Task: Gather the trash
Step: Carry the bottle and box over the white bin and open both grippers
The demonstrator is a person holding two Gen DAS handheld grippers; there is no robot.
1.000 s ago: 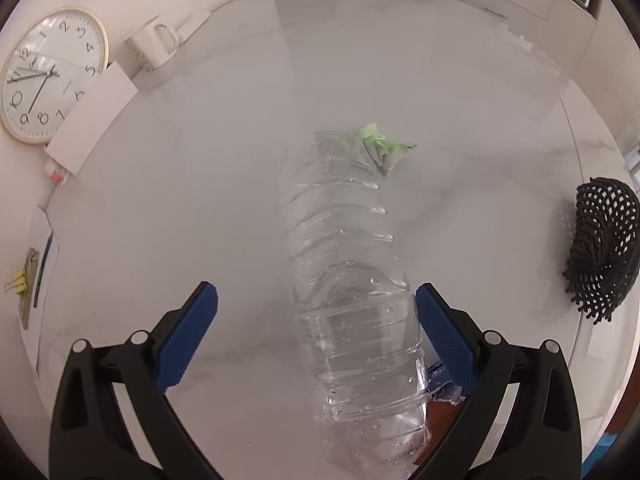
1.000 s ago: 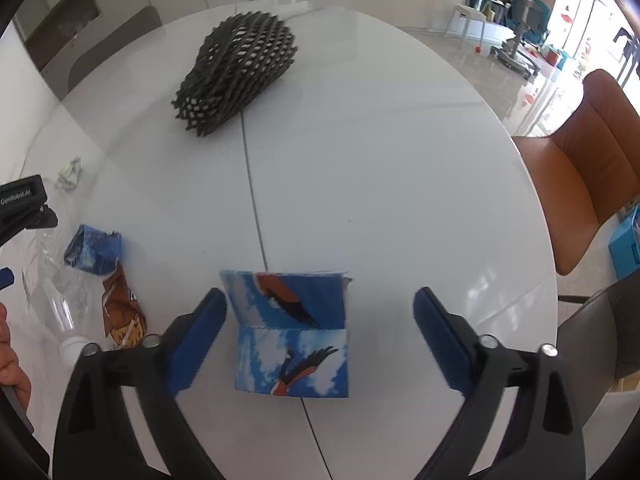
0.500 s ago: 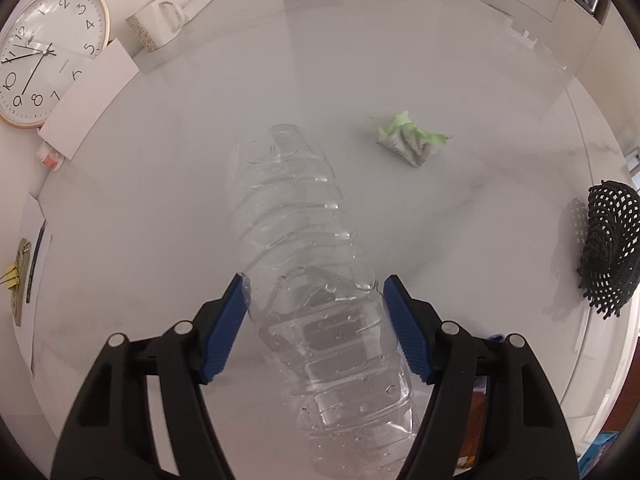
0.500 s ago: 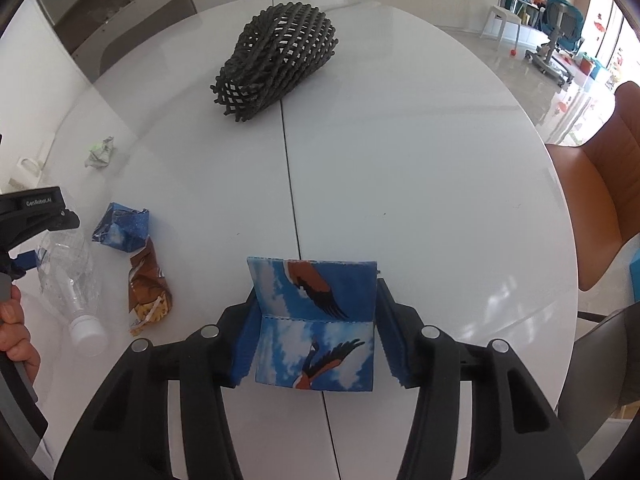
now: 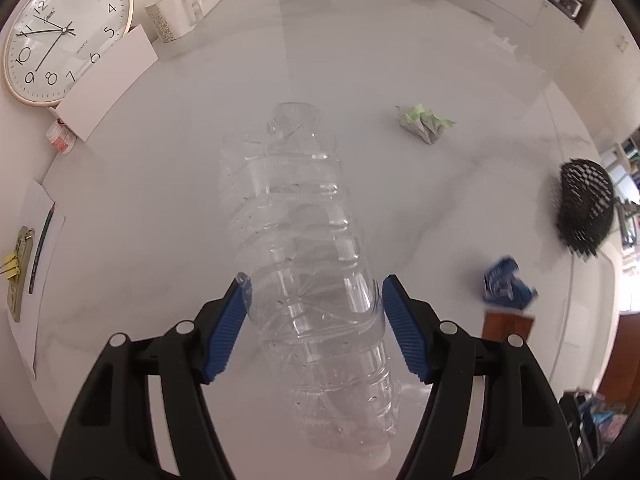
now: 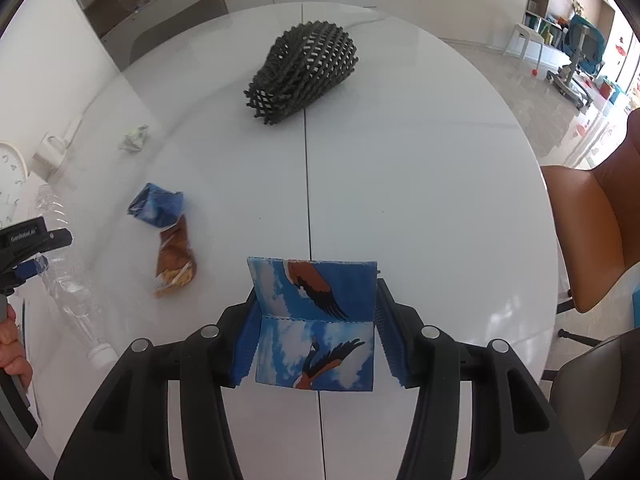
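Note:
My left gripper (image 5: 314, 312) is shut on a clear crushed plastic bottle (image 5: 296, 232), holding it above the white table; its cap end points back toward me. The bottle also shows in the right wrist view (image 6: 72, 300). My right gripper (image 6: 316, 340) is shut on a blue box with a bird print (image 6: 316, 320). On the table lie a crumpled blue wrapper (image 6: 156, 210), a brown snack wrapper (image 6: 176, 258), a crumpled green-and-white paper (image 5: 424, 122) and a black mesh net (image 6: 304, 74).
A wall clock (image 5: 60, 34), a white card (image 5: 108, 84), a mug (image 5: 172, 14) and papers with a pencil (image 5: 40, 248) sit at the table's left edge. Brown chairs (image 6: 600, 224) stand to the right of the white table (image 6: 420, 184).
Both grippers closed: the left on the bottle, the right on the blue box. Both have since lifted and the views pulled back a little.

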